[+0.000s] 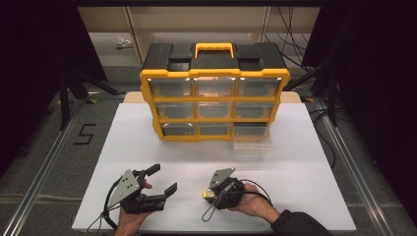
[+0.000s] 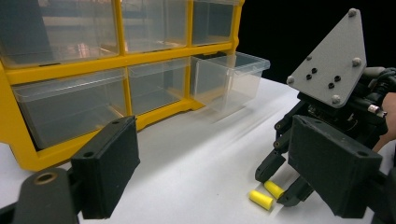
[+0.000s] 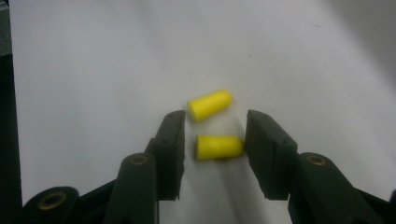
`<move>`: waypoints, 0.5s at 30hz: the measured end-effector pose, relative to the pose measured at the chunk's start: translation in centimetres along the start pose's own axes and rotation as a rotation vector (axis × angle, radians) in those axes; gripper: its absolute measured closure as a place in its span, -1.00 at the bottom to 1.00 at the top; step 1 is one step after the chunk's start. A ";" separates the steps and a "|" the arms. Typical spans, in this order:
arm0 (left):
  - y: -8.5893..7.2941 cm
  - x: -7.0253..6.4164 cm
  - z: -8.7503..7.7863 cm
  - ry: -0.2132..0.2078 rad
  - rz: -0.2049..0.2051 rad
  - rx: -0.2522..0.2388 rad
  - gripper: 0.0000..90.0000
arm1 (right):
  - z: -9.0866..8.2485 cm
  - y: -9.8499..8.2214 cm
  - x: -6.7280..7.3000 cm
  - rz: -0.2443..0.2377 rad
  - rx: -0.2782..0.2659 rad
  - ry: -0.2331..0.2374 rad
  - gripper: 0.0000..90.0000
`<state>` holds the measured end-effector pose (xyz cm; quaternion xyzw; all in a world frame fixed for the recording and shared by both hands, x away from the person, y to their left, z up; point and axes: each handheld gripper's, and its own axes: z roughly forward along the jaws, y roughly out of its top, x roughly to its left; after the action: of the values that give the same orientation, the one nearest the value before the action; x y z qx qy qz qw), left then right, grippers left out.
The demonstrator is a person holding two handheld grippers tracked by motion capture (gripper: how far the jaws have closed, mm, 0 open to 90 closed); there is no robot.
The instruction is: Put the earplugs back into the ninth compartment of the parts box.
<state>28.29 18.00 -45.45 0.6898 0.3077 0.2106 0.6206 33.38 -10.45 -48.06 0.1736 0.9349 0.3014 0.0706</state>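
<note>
Right gripper points down at the white table, its jaws part-closed around one yellow earplug that lies between the pads. One end of the plug appears to touch a pad and a narrow gap remains at the other, so no firm grip is confirmed. A second yellow earplug lies just beyond the jaw tips, outside them and close to the first. Left gripper is held near the front edge of the table, jaws spread wide with nothing between them, well apart from both plugs. Farther back stands a yellow-and-black drawer cabinet with clear compartments. Its lower right drawer is pulled out onto the table.
</note>
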 end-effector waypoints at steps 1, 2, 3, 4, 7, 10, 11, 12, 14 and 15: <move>0.0 0.0 0.0 0.001 0.000 0.000 -0.64 | 0.0 0.0 0.0 -0.003 0.003 -0.001 0.38; 0.0 0.0 0.0 0.001 0.000 0.000 -0.64 | 0.0 0.0 0.0 -0.003 0.003 -0.001 0.38; 0.0 0.0 0.0 0.001 -0.001 0.000 -0.64 | 0.0 0.0 0.0 -0.005 0.001 0.000 0.41; 0.0 0.0 0.0 0.001 0.000 0.000 -0.64 | 0.0 0.0 0.1 -0.005 0.001 0.003 0.43; 0.0 0.0 0.0 0.001 0.000 0.000 -0.64 | -0.1 0.0 0.1 -0.003 0.003 0.004 0.47; 0.0 0.0 0.0 0.001 0.000 -0.001 -0.64 | -0.1 0.0 0.1 0.001 0.003 0.003 0.50; 0.0 0.0 0.0 0.001 0.000 -0.001 -0.64 | -0.1 0.0 0.1 0.001 0.003 0.003 0.50; 0.0 0.0 0.0 0.001 0.000 -0.001 -0.64 | -0.2 0.0 0.1 0.002 0.001 -0.001 0.50; 0.1 0.0 0.0 0.001 0.001 -0.002 -0.64 | -0.6 0.1 -0.2 0.015 -0.017 -0.002 0.50; 0.1 0.0 0.0 0.001 0.000 -0.003 -0.64 | -0.8 0.1 -0.3 0.023 -0.025 -0.005 0.50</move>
<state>28.26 18.01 -45.38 0.6889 0.3077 0.2115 0.6213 33.46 -10.90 -47.34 0.1841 0.9288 0.3135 0.0715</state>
